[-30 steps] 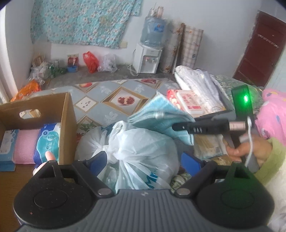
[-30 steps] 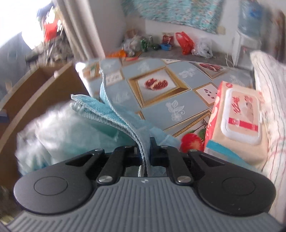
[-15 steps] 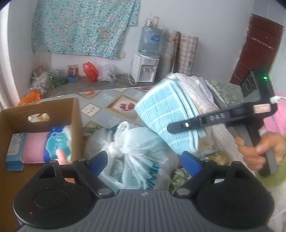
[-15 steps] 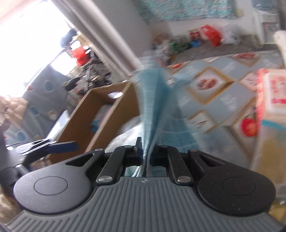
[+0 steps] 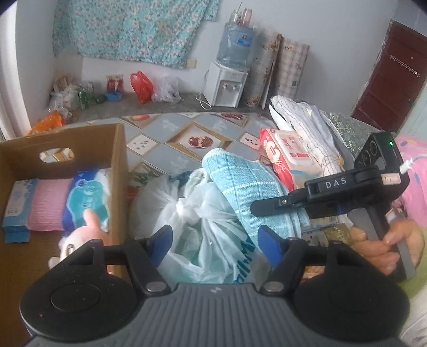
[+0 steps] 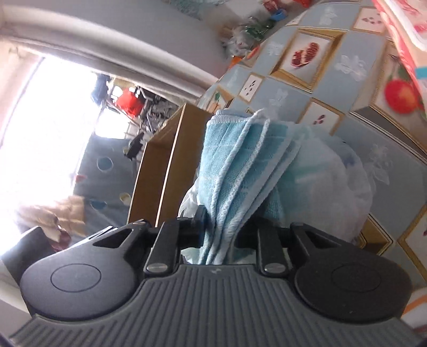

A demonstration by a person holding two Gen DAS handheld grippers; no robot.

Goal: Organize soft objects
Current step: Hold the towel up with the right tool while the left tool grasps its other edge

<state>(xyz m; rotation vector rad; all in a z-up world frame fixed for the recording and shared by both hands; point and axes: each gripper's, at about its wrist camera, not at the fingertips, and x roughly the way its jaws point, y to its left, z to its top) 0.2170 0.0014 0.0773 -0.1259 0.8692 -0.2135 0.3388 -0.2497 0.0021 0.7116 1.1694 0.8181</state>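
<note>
The left gripper (image 5: 216,244) pointed steeply downward, its blue-tipped jaws apart after having just been closing, with nothing pressed between them. The right gripper (image 6: 217,235) sat rolled to one side, its jaws nearly together and having just begun to ease open, a fold of cloth still between them. A hand (image 5: 384,247) wrapped its fingers (image 5: 373,251) around that gripper's handle.

The wet-wipe pack (image 6: 400,21) runs off the upper right corner, blurred. Behind the box wall, the pink plush toy (image 5: 80,237) is half hidden.
</note>
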